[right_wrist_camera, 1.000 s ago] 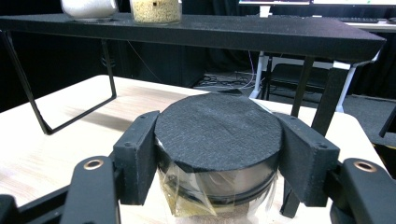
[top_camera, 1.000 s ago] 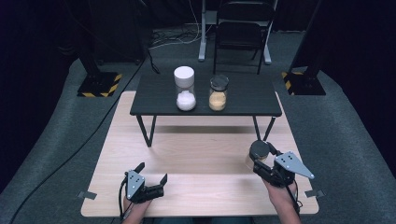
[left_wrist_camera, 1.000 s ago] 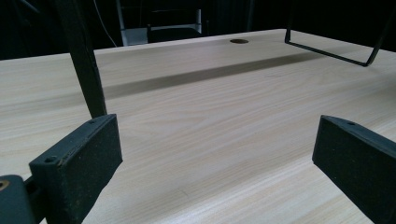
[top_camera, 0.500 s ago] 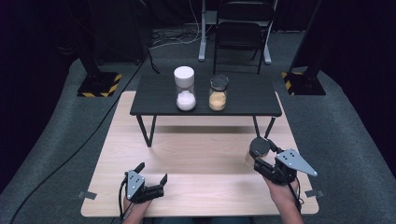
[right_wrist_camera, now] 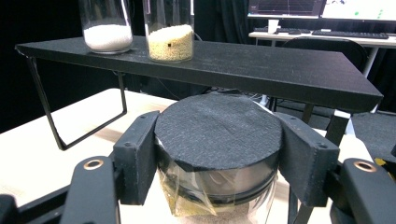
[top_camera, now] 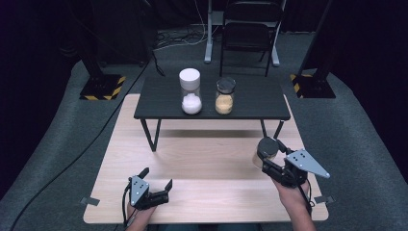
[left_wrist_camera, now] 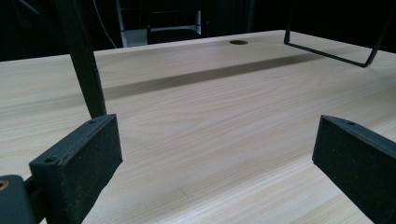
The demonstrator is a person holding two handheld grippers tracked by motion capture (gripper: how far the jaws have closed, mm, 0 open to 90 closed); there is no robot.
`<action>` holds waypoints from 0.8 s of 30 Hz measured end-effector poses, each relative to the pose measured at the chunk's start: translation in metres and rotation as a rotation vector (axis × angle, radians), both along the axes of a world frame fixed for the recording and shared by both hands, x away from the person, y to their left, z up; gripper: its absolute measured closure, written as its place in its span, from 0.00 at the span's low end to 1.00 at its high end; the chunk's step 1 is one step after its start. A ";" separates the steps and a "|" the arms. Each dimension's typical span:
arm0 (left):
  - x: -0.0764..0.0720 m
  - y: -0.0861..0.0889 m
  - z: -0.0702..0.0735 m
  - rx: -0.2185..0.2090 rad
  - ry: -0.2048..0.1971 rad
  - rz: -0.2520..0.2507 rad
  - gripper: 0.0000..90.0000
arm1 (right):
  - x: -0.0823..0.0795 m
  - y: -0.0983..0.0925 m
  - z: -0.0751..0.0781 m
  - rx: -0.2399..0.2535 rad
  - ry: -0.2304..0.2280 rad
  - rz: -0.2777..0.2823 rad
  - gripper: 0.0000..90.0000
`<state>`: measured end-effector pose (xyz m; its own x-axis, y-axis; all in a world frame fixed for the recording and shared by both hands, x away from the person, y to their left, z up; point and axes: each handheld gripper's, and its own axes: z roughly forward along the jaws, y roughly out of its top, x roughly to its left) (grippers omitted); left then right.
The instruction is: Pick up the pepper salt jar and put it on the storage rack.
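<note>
Nearest the person, the right gripper [top_camera: 268, 156] is clamped on a small clear jar with a dark lid [top_camera: 266, 150] — in the right gripper view both black pads press against the jar [right_wrist_camera: 218, 154] just under its flat, dark, felt-like lid. The jar is held upright above the right side of the light wooden table [top_camera: 211, 159], and through its clear wall a pale sandy fill shows low down, though how much of it there is cannot be told. The left gripper [top_camera: 156, 180] rests low at the near left of the table with its jaws spread wide and nothing between them; in its own view only bare wood grain lies between the two pads [left_wrist_camera: 79, 163].

Farther off, a low black shelf on thin metal legs [top_camera: 255, 103] stands on the back of the wooden table. Two more jars stand on it side by side, close but apart: a taller one with a white lid [top_camera: 190, 91], holding a white powder at the bottom, and a shorter one with a dark lid [top_camera: 224, 96], about half full of yellowish grain.

Beyond the table — grey carpet [top_camera: 365, 134], black stands on yellow-and-black striped bases [top_camera: 102, 86], and a dark folding chair [top_camera: 246, 38] against a dark backdrop. In the right gripper view a desk with lit monitors [right_wrist_camera: 327, 9] shows at the far right.
</note>
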<state>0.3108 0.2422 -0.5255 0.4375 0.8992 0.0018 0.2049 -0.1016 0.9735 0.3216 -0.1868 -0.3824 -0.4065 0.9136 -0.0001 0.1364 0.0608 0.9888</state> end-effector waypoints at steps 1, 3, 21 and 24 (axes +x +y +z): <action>0.000 0.000 0.000 0.000 0.000 0.000 0.01 | 0.000 0.000 0.001 -0.003 -0.001 0.002 0.38; 0.000 0.000 0.000 0.000 0.000 0.000 0.01 | 0.000 0.001 0.003 -0.004 -0.003 0.003 0.38; 0.000 0.000 0.000 -0.004 0.004 -0.001 0.01 | 0.010 0.005 0.024 -0.004 -0.021 0.024 0.38; 0.001 0.000 0.000 -0.004 0.005 -0.001 0.01 | 0.011 0.007 0.028 -0.006 -0.027 0.031 0.38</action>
<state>0.3113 0.2425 -0.5254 0.4385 0.8987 -0.0041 0.2097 -0.0978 0.9729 0.3330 -0.1797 -0.3539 -0.4340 0.9007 -0.0165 0.1079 0.0701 0.9917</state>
